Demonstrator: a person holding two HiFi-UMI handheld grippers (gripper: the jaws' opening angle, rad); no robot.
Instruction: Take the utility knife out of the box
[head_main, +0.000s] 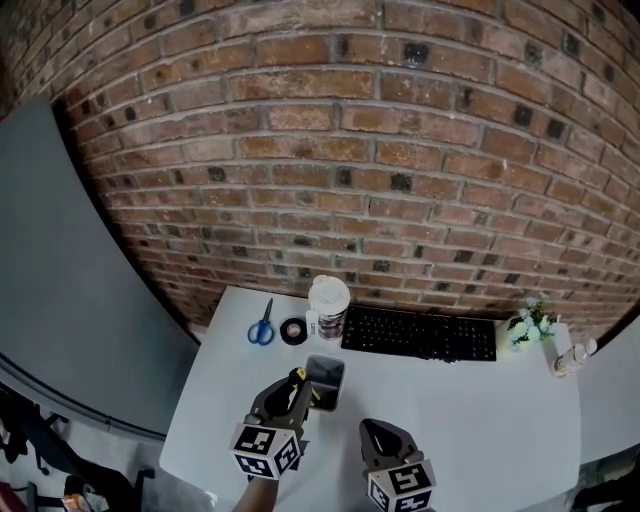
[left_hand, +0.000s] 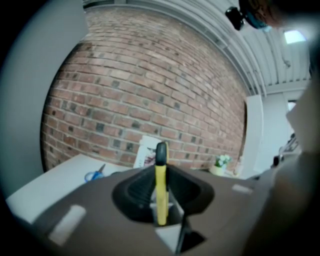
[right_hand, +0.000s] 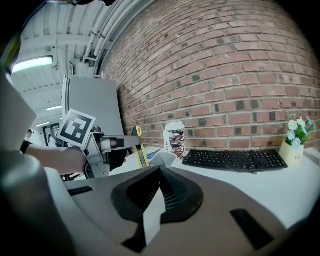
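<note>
My left gripper (head_main: 297, 380) is shut on the yellow utility knife (head_main: 299, 388), whose black end points up and away. It holds the knife just above the left edge of the dark grey box (head_main: 326, 381). In the left gripper view the knife (left_hand: 161, 192) stands upright, clamped between the pads of the left gripper (left_hand: 161, 169). The right gripper view shows the left gripper (right_hand: 121, 143) from the side, with the knife (right_hand: 141, 153) lifted over the box (right_hand: 163, 158). My right gripper (head_main: 379, 430) hovers low and to the right of the box. There the right gripper (right_hand: 160, 170) is shut, with nothing in it.
Blue-handled scissors (head_main: 261, 326), a black tape roll (head_main: 293, 331) and a lidded coffee cup (head_main: 329, 304) stand behind the box. A black keyboard (head_main: 420, 335) lies along the brick wall, and a small flower pot (head_main: 528, 326) is at the far right. A grey partition stands on the left.
</note>
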